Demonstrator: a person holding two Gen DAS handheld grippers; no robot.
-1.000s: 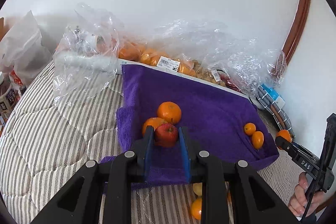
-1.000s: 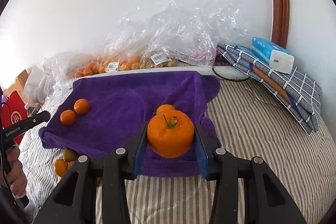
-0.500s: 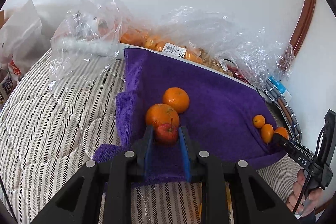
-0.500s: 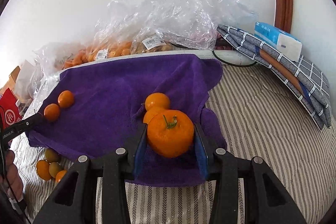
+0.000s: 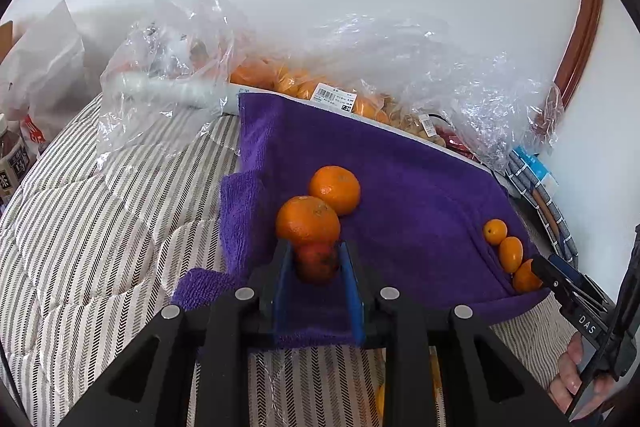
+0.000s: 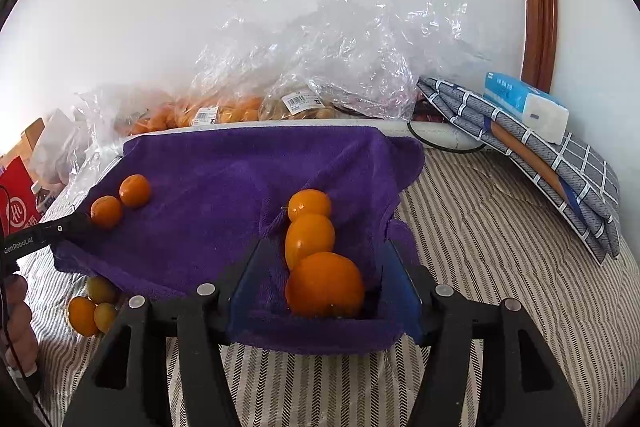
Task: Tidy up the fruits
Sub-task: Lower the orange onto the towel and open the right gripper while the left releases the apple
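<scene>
My left gripper (image 5: 316, 263) is clamped narrow on a small red apple (image 5: 317, 261), low over the near edge of the purple towel (image 5: 420, 195); the apple sits right against an orange (image 5: 307, 221), with a second orange (image 5: 335, 190) touching that one behind it. My right gripper (image 6: 326, 281) has just been opening; its blue pads now stand wide, clear of the large orange (image 6: 325, 285) that lies on the towel between them. Two smaller oranges (image 6: 310, 237) line up beyond it, touching. Three small fruits (image 6: 94, 305) lie on the striped bed (image 6: 500, 247) just off the towel's left edge; bagged fruit (image 6: 224, 113) sits along the wall behind.
</scene>
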